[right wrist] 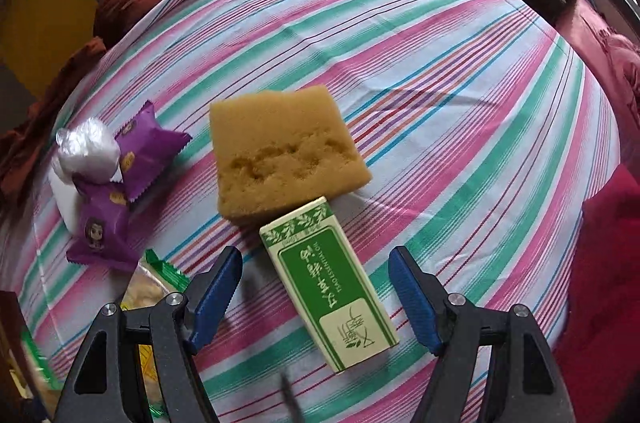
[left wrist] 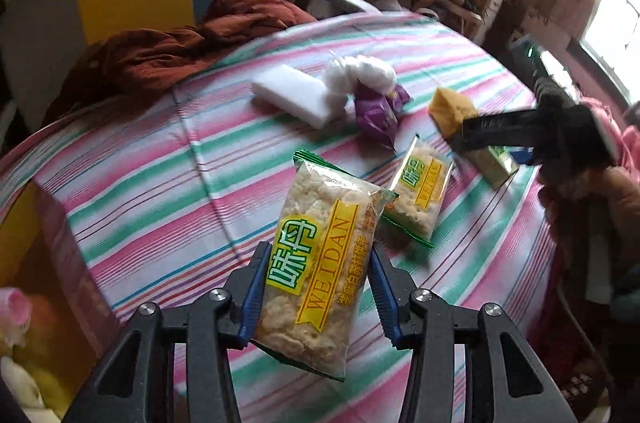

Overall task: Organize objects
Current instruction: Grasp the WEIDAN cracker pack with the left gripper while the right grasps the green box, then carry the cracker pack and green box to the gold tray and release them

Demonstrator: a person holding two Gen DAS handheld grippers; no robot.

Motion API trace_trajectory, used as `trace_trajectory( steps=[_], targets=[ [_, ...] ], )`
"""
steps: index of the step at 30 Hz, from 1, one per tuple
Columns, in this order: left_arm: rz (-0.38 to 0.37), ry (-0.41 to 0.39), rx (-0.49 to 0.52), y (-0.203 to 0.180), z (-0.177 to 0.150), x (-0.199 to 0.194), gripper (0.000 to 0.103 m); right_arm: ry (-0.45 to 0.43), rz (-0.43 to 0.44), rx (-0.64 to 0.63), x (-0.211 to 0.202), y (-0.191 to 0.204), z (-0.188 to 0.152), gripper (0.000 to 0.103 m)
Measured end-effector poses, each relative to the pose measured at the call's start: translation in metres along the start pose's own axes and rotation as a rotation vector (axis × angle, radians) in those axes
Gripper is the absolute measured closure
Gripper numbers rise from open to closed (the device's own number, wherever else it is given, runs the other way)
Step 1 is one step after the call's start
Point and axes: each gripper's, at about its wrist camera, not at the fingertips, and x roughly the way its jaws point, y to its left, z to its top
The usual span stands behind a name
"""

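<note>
Although the far side of the room blurs into clutter, your own work is clear enough. In the right wrist view the second snack packet (right wrist: 150, 287) is half hidden behind your right hand-held gripper (right wrist: 316, 297), and the white block (right wrist: 66, 201) is mostly covered by the white plastic bundle (right wrist: 86, 149) and two purple wrappers (right wrist: 116, 191). From the left wrist view, your right hand and its tool are smeared, so you cannot read their detail there.

Your left hand-held gripper (left wrist: 318, 297) is clamped on a snack packet (left wrist: 320, 263), blue pads pressing both long edges, the packet lifted clear of the striped cloth (left wrist: 160, 183) (its far end points away from you). The other packet (left wrist: 420, 195) lies just beyond it.

Your right hand-held gripper stands wide apart with nothing pinched; the green box (right wrist: 332, 287) lies on the cloth between the fingers, apart from both. Its far end touches the yellow sponge (right wrist: 286, 151).
</note>
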Motion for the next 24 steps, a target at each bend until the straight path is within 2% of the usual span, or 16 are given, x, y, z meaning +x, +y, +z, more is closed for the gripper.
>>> trace_trajectory(
  steps=[2,4,5,6,7,11,16,20,24],
  targets=[
    [0.007,-0.027,-0.028,0.007,-0.002,-0.013,0.055,0.005,-0.012,-0.028,0.0,0.004,-0.001,0.029],
    [0.015,-0.061,-0.051,0.014,-0.005,-0.027,0.055,-0.002,-0.029,-0.058,-0.003,0.009,-0.002,0.052],
    [0.017,-0.078,-0.061,0.018,-0.007,-0.035,0.055,-0.002,-0.026,-0.068,-0.005,0.01,-0.003,0.058],
    [0.017,-0.093,-0.073,0.022,-0.011,-0.043,0.055,-0.003,-0.027,-0.076,-0.006,0.011,-0.003,0.071],
    [0.014,-0.106,-0.092,0.027,-0.015,-0.052,0.055,-0.002,-0.032,-0.086,-0.007,0.012,-0.005,0.073],
    [0.024,-0.132,-0.131,0.041,-0.03,-0.072,0.055,-0.016,0.02,-0.095,-0.018,0.013,-0.01,0.073],
    [0.055,-0.159,-0.186,0.061,-0.054,-0.092,0.055,-0.128,0.167,-0.145,-0.062,0.018,-0.027,0.073],
    [0.083,-0.188,-0.277,0.09,-0.077,-0.11,0.055,-0.195,0.294,-0.234,-0.093,0.062,-0.047,0.073],
    [0.131,-0.214,-0.372,0.121,-0.098,-0.129,0.055,-0.21,0.431,-0.368,-0.117,0.116,-0.066,0.073]
  ],
)
